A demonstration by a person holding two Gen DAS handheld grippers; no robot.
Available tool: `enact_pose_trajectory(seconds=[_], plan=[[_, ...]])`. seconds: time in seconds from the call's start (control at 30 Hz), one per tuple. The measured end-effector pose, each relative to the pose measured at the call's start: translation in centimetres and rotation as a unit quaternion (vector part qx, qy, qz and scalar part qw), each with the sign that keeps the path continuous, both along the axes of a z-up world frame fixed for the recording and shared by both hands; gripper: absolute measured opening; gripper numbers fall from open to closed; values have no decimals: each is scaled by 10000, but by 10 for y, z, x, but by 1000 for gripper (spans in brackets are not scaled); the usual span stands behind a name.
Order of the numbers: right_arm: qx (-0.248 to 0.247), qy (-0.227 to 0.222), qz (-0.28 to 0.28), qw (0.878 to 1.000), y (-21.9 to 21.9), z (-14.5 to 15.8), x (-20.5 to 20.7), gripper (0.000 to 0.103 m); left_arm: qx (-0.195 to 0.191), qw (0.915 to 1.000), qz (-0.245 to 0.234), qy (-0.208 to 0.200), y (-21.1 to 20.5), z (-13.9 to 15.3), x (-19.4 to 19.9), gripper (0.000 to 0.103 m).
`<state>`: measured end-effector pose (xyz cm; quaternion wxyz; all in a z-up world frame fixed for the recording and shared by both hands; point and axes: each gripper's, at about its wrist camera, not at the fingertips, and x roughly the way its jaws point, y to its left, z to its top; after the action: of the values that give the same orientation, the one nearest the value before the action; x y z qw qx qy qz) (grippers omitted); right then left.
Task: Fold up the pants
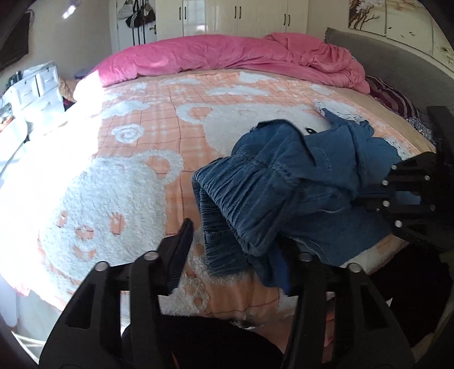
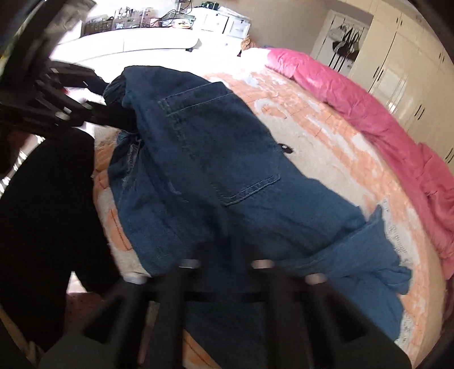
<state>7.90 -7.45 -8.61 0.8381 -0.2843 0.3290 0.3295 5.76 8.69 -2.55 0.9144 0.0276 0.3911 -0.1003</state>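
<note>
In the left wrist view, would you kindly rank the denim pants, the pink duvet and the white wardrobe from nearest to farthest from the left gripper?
1. Denim pants: bunched right at the left gripper, lower right.
2. Pink duvet: heaped along the bed's far edge.
3. White wardrobe: against the back wall, behind the duvet.

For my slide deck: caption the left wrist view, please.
Crumpled denim pants lie on a peach bear-print blanket, pink duvet behind.

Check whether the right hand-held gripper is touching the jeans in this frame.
Touching. The left wrist view shows the right hand-held gripper closed into the jeans, denim bunching around its tips; the right wrist view is too blurred to confirm.
</note>
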Motion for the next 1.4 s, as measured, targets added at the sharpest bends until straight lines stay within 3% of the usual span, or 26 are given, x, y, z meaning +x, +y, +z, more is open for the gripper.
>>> enact_pose_trajectory(seconds=[0.03, 0.17, 0.27, 0.33, 0.37, 0.47, 0.5, 0.57, 0.67, 0.73, 0.83, 0.97, 1.07, 1.17, 1.3, 1.4], plan=[[108, 105, 13, 9999, -3, 4, 0, 2, -95, 10000, -14, -12, 0, 0, 5, 6], [1106, 460, 108, 9927, -26, 34, -18, 2, 48, 9989, -13, -475, 5, 27, 5, 6], [1332, 638, 214, 9888, -29, 36, -32, 2, 348, 9970, -297, -624, 3, 29, -5, 6], [1214, 779, 230, 9893, -21, 21, -36, 2, 685, 9966, -297, -361, 1, 10, -8, 7], [1156, 864, 186, 9894, -18, 13, -36, 2, 677, 9973, -199, -215, 4, 2, -8, 8], [1023, 1167, 63, 9879, -10, -9, -32, 2, 815, 9959, 384, 62, 19, -16, -8, 8], [988, 1201, 27, 9878, -9, -12, -31, 3, 774, 9949, 631, 161, 30, -20, -8, 8], [1044, 1230, 8, 9869, -11, -12, -30, 3, 267, 9943, 991, 306, 56, -20, -9, 9], [1110, 1288, -10, 9854, -11, -14, -29, 5, -11, 9915, 1290, 135, 78, -3, -25, 9], [1129, 1289, -6, 9852, -10, -16, -29, 5, -69, 9923, 1230, -95, 76, 18, -35, 13], [1176, 1335, -2, 9841, -11, -17, -29, 5, -81, 9940, 987, -465, 54, 52, -45, 33], [1288, 1469, -54, 9807, -15, -14, -29, 11, -360, 9972, 394, -532, 3, 78, -33, 35], [1387, 1546, -25, 9782, -20, -7, -34, 15, -326, 9992, 127, -201, -35, 67, -19, 35], [1730, 1405, -206, 9746, -39, 16, -38, 42, -10, 10000, -3, 18, -58, 38, -17, 35], [2101, 1030, -590, 9704, -64, 42, -34, 44, 127, 9976, 307, 614, -44, -14, -8, 33], [2208, 914, -824, 9675, -63, 51, -22, 55, 72, 9982, 291, 518, -35, -21, -13, 33]])
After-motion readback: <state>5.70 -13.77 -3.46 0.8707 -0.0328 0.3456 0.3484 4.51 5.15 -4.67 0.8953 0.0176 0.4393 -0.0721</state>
